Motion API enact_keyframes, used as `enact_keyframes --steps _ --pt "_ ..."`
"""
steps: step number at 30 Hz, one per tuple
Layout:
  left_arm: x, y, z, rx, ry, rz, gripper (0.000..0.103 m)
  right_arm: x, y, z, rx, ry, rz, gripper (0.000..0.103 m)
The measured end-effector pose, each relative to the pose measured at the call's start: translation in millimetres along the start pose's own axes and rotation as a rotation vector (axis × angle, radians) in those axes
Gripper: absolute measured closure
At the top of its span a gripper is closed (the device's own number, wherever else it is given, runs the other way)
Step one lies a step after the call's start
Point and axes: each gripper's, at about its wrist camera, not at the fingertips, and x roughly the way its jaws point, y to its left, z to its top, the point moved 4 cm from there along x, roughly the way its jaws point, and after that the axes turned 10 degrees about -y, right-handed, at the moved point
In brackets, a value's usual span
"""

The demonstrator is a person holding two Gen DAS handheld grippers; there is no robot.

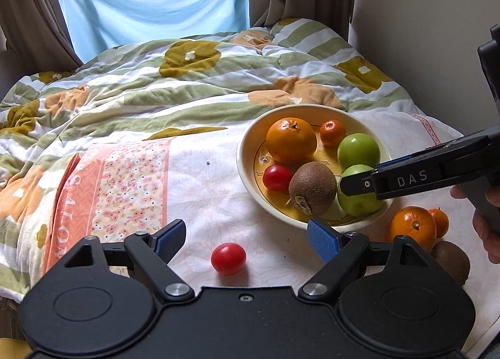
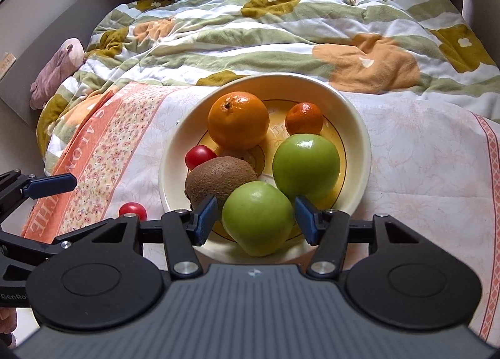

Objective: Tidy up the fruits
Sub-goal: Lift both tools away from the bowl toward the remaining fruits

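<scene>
A cream bowl (image 1: 247, 168) (image 2: 359, 127) on the bed holds a large orange (image 2: 238, 121), a small mandarin (image 2: 303, 118), two green apples (image 2: 306, 165) (image 2: 257, 223), a kiwi (image 2: 220, 179) and a red tomato (image 2: 200, 156). My right gripper (image 2: 256, 218) is open, its blue pads (image 2: 204, 218) either side of the near apple with small gaps. My left gripper (image 1: 247, 238) is open above a loose red tomato (image 1: 228, 258), which lies on the cloth just ahead of the pads (image 1: 170, 238). The right gripper shows in the left wrist view (image 1: 359, 182) over the bowl.
An orange (image 1: 412, 224), a small mandarin (image 1: 440, 222) and a kiwi (image 1: 451, 260) lie on the white cloth right of the bowl. A rumpled floral quilt (image 1: 175, 87) covers the bed behind. A pink-bordered towel (image 1: 118, 187) lies left. A plush toy (image 2: 56, 71) sits at the bed's left edge.
</scene>
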Motion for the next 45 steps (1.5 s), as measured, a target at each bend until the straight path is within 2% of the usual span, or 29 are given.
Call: enact_keyframes --steps 1,2,3,12,24,28,32,36,42,45 --pt "-0.8 0.1 -0.6 -0.002 0.0 0.0 0.015 -1.7 -0.4 2.3 0.006 -0.005 0.009 0.021" --pt "-2.0 0.4 -1.1 -0.003 -0.001 0.0 0.015 -3.1 -0.5 3.2 0.008 -0.005 0.01 0.003" --pt "-3.4 0.5 -1.4 -0.002 -0.003 -0.001 0.015 -4.9 -0.7 3.9 0.009 -0.009 0.008 0.0" --pt "-21.2 2.0 0.9 0.005 -0.044 -0.016 0.015 -33.4 -6.8 6.2 0.037 -0.088 -0.034 0.0" --pt "-65.8 3.9 10.0 0.02 -0.142 -0.057 0.015 -102.6 12.3 4.1 0.023 -0.215 -0.117 0.0" --pt "-82.4 0.4 8.8 0.049 -0.175 -0.074 0.014 -129.2 16.9 -9.4 0.023 -0.244 -0.161 0.0" --pt "-94.8 -3.4 6.0 0.075 -0.197 -0.094 0.013 -153.8 15.6 -24.8 0.074 -0.244 -0.19 0.0" --pt "-104.1 -9.5 1.8 0.078 -0.221 -0.143 0.005 -179.5 15.2 -43.8 0.113 -0.255 -0.254 0.0" --pt "-106.2 -29.5 -8.4 0.098 -0.218 -0.22 0.003 -205.5 11.9 -79.4 0.118 -0.246 -0.355 0.0" --pt "-102.6 -41.1 -12.5 0.102 -0.205 -0.25 0.003 -214.0 9.7 -94.5 0.115 -0.243 -0.378 0.0"
